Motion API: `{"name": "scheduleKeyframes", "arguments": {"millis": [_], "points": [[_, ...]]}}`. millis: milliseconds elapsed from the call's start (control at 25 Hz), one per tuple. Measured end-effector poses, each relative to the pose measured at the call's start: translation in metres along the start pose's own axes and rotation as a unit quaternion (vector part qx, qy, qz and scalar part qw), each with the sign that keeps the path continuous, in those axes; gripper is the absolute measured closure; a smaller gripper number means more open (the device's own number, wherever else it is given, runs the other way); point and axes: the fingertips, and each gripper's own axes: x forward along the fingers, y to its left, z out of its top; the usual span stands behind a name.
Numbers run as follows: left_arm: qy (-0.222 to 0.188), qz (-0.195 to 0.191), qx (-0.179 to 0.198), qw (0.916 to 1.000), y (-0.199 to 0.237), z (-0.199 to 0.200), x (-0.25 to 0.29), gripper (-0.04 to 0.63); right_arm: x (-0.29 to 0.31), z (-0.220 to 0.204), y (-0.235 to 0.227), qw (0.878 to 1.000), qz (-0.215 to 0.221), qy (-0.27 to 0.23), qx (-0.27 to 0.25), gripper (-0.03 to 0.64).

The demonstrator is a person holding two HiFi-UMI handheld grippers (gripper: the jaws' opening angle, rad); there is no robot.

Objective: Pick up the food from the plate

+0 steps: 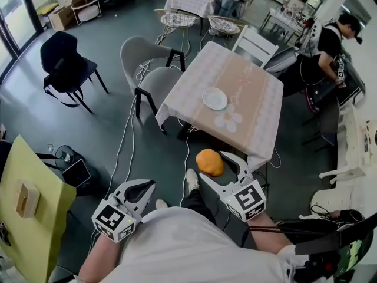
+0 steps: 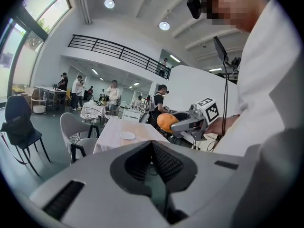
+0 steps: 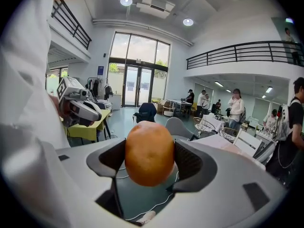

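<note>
- Currently, the right gripper [image 1: 213,165] is clenched on the food [image 1: 210,161], a round, orange-coloured item. The right gripper view shows it seated between the two ribbed pads, which press on its left and right flanks.
- The grip falls across the widest part of the item. This is judged the sound choice for a round body, since it would tend to slip forward out of a hold set nearer its front.
- The food is clear of the plate [image 1: 215,98]. It hangs in the air above the floor, close in front of the person and well apart from the table [image 1: 255,124].
- The plate lies bare on the table's pale cloth, near the middle of the top. Nothing else is seen on the table.
- The left gripper [image 1: 151,184] is closed on nothing. The left gripper view shows its jaw tips meeting, with only the floor and a cable visible through the gap behind them.
- The left gripper is held low, beside the person's body and away from the table. This is judged a parked position: one gripper is enough for a single small item, and the left one is kept out of the right one's way.
- Task status, as judged: the pick-up appears complete, as the food is lifted and the plate is empty.
- Risk, as judged: a round item may roll between the pads if the grip loosens.
</note>
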Motion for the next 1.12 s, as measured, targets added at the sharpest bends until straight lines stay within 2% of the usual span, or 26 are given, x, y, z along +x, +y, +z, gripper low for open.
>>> {"name": "scheduleKeyframes", "arguments": {"millis": [360, 1120], "points": [[-0.003, 0.014, -0.002, 0.9999, 0.003, -0.004, -0.01, 0.586, 0.002, 0.013, 0.023, 1.0, 0.023, -0.012, -0.008, 0.281], [0.0, 0.021, -0.009, 0.9997, 0.008, -0.01, -0.013, 0.586, 0.011, 0.013, 0.032, 0.999, 0.03, -0.014, -0.015, 0.281]]}}
